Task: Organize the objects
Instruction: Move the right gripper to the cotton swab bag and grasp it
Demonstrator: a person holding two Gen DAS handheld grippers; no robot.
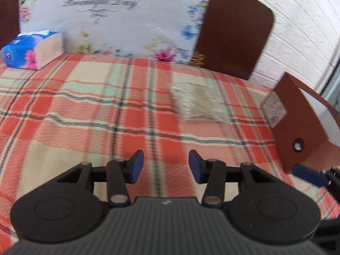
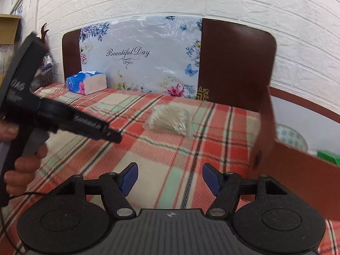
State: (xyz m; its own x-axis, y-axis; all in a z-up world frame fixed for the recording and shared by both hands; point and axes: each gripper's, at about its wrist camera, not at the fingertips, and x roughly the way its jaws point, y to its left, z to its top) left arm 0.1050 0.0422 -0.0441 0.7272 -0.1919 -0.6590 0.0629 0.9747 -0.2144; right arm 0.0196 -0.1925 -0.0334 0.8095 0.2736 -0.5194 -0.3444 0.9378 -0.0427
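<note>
A clear bag of cotton swabs (image 1: 198, 103) (image 2: 171, 119) lies on the plaid bedcover (image 1: 95, 114) (image 2: 170, 157), ahead of both grippers and to the right of the middle. My left gripper (image 1: 166, 165) hovers low over the cover, open, with nothing between its blue pads. My right gripper (image 2: 170, 178) is open too and holds nothing. In the right wrist view the left gripper (image 2: 110, 135) reaches in from the left, held by a hand (image 2: 23, 165). A blue pad of the right gripper (image 1: 308, 175) shows at the right edge of the left wrist view.
A blue tissue box (image 1: 31, 48) (image 2: 86, 82) stands at the head of the bed, against the flowered headboard cover (image 1: 119, 21) (image 2: 144, 57). A brown open drawer (image 1: 297, 125) (image 2: 301, 161) juts up at the bed's right edge, with a patterned bowl (image 2: 291, 137) and something green (image 2: 329, 157) inside.
</note>
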